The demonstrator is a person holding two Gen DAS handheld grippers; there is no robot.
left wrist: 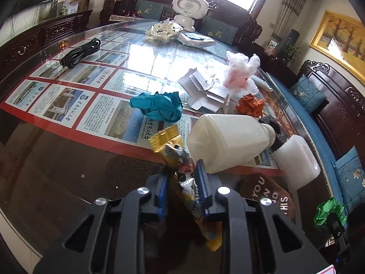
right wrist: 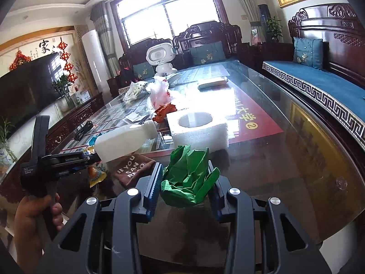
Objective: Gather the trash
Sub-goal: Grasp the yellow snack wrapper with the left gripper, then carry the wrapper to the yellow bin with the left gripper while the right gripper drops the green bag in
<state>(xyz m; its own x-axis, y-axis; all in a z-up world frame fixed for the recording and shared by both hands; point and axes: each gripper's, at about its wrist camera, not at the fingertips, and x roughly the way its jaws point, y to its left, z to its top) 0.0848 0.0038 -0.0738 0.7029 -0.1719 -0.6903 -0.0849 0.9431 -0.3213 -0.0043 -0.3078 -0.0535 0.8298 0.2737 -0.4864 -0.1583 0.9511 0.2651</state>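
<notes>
My left gripper point(left wrist: 182, 171) is shut on a yellow snack wrapper point(left wrist: 168, 141), held just above the glass table point(left wrist: 68, 159). My right gripper point(right wrist: 184, 173) is shut on a crumpled green paper ball point(right wrist: 189, 180), which also shows in the left wrist view point(left wrist: 328, 210). A white plastic bottle point(left wrist: 228, 139) lies on its side just past the left gripper. Teal crumpled paper point(left wrist: 157, 106), orange paper scraps point(left wrist: 251, 106), a flattened white carton point(left wrist: 205, 91) and a clear-pink plastic bag point(left wrist: 239, 68) lie farther out.
A white foam block with a round hole point(right wrist: 198, 130) sits ahead of the right gripper. A brown cloth with lettering point(right wrist: 132, 169) lies between the grippers. A black coiled cable point(left wrist: 82, 52), a white toy robot point(left wrist: 189, 9) and a white bag point(left wrist: 164, 30) are at the far end. Blue-cushioned benches point(right wrist: 319, 84) flank the table.
</notes>
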